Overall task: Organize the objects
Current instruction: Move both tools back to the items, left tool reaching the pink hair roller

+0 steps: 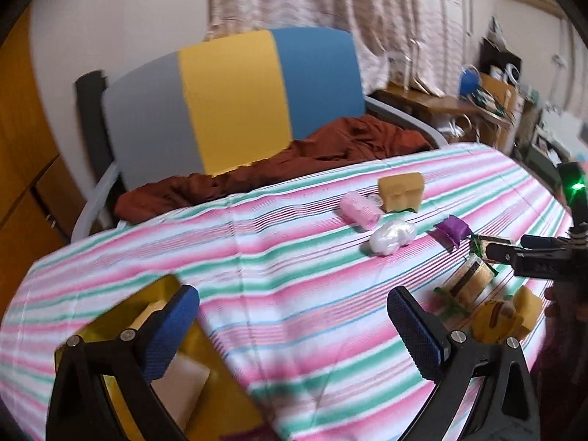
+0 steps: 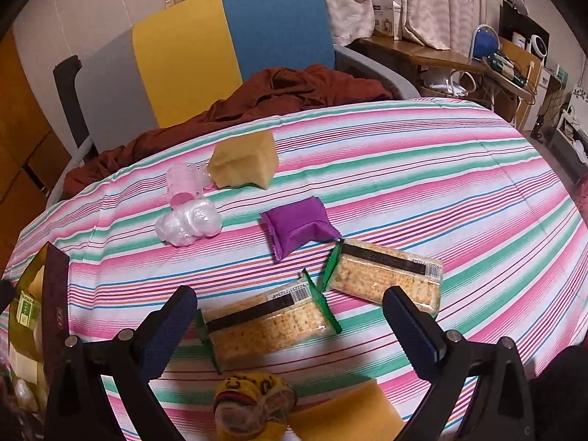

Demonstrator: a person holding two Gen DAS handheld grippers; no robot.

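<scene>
Home: curtains (image 2: pixel 422 3), cluttered desk (image 2: pixel 433 57)

The striped tablecloth (image 2: pixel 422 191) looked like matt woven cloth. On it, the two cracker packs (image 2: pixel 268 327) were glossy clear plastic film, and the purple sachet (image 2: pixel 299 228) beyond them had a satin foil sheen. Left of the sachet, the white bundle (image 2: pixel 189 226) was crinkled shiny plastic. The gripper pads (image 2: pixel 167 330) were rough, textured blue rubber with metal bolts.
</scene>
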